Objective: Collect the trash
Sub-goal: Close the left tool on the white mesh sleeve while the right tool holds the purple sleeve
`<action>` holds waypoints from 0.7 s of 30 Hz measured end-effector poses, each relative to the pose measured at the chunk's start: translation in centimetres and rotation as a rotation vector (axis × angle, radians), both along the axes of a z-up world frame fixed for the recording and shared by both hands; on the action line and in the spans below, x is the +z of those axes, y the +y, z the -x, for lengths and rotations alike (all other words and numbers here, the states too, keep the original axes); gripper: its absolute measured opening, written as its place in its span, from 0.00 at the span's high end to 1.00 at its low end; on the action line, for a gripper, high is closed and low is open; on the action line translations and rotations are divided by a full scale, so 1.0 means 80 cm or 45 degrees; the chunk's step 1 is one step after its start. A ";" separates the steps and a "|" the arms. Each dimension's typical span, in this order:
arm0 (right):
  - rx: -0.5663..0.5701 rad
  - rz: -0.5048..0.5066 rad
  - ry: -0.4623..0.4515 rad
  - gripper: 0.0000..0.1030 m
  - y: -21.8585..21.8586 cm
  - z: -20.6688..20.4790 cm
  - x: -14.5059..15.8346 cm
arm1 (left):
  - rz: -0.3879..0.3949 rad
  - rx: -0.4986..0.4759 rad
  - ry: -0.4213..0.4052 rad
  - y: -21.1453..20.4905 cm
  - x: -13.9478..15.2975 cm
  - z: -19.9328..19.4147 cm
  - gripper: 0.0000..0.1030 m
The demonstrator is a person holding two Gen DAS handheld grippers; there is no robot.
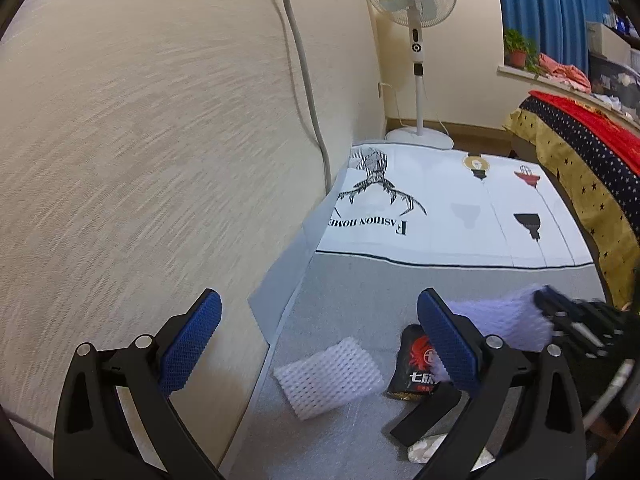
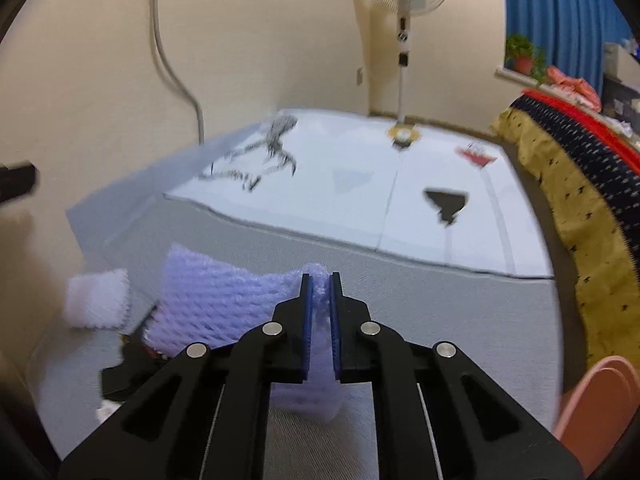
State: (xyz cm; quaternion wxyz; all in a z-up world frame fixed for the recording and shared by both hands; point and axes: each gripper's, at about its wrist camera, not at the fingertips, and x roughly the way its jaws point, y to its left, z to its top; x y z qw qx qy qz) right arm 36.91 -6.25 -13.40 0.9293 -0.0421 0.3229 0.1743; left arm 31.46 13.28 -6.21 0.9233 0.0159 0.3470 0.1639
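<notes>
The right tongs [image 2: 319,280] are pinching a lilac foam net sleeve [image 2: 224,300] by its upper edge, the blue pads nearly together with only crushed foam between them. Holding it at the edge is letting the light sleeve hang free above the grey mat [image 2: 420,300], probably so it can be carried off to a bin; the pink container [image 2: 596,408] at the lower right of the right wrist view may be serving as that bin, though this is a guess.

The left tongs [image 1: 320,320] are standing wide open with nothing between the pads, hovering over the remaining litter beside the wall [image 1: 140,140]. A white foam net sleeve [image 1: 328,376] is lying flat on the mat just beside the wall's foot, and a black snack wrapper [image 1: 412,364] with red print is lying near it, partly hidden by the right-hand finger. The open spread is suggesting readiness for the white sleeve next. Crumpled white scraps [image 1: 424,446] are sitting lower in the frame.
</notes>
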 end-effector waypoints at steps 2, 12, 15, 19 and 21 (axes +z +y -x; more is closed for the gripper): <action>-0.009 0.019 -0.048 0.92 -0.012 0.019 0.029 | -0.002 -0.002 -0.015 -0.001 0.002 0.001 0.08; -0.167 0.088 -0.190 0.92 -0.099 0.122 0.140 | 0.035 -0.114 -0.168 -0.035 0.038 0.030 0.08; -0.229 0.057 -0.202 0.92 -0.130 0.156 0.157 | 0.069 -0.110 -0.214 -0.045 0.041 0.038 0.08; -0.275 0.025 -0.188 0.92 -0.159 0.190 0.164 | 0.245 -0.167 -0.248 -0.048 0.034 0.040 0.08; -0.291 0.009 -0.180 0.91 -0.171 0.202 0.163 | 0.315 -0.146 -0.310 -0.045 0.029 0.045 0.08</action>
